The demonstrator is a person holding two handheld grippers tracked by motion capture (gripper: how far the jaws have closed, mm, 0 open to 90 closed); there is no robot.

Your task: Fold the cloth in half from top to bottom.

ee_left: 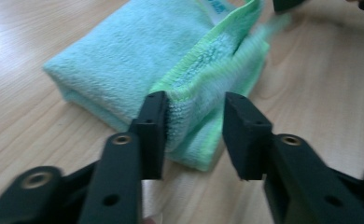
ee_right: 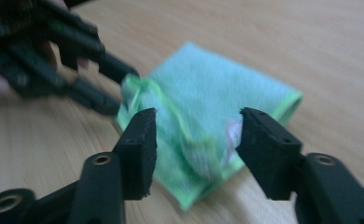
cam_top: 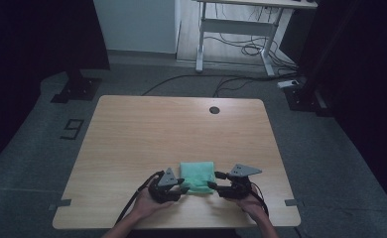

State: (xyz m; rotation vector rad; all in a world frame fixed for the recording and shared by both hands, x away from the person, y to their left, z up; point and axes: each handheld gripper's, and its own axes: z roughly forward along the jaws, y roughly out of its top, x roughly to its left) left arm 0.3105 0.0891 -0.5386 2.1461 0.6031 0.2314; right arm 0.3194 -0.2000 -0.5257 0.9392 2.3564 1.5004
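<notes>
High view: a folded green cloth (cam_top: 197,174) lies on the worktop (cam_top: 132,144) near its front edge, flanked by your left tool (cam_top: 179,187) and right tool (cam_top: 215,182); no container stands on the worktop. Left gripper view: the left tool (ee_left: 194,128) is released, its jaws parted about the cloth's (ee_left: 138,60) near corner, one pad just brushing the pile; the layers there gape loosely. Right gripper view: the right tool (ee_right: 196,140) is likewise released, straddling the opposite corner of the cloth (ee_right: 217,102). Judged by its terry pile, the cloth is light, soft and limp, not fragile; it will sag and unfold when lifted, so pinch all layers together at the hemmed corners.
</notes>
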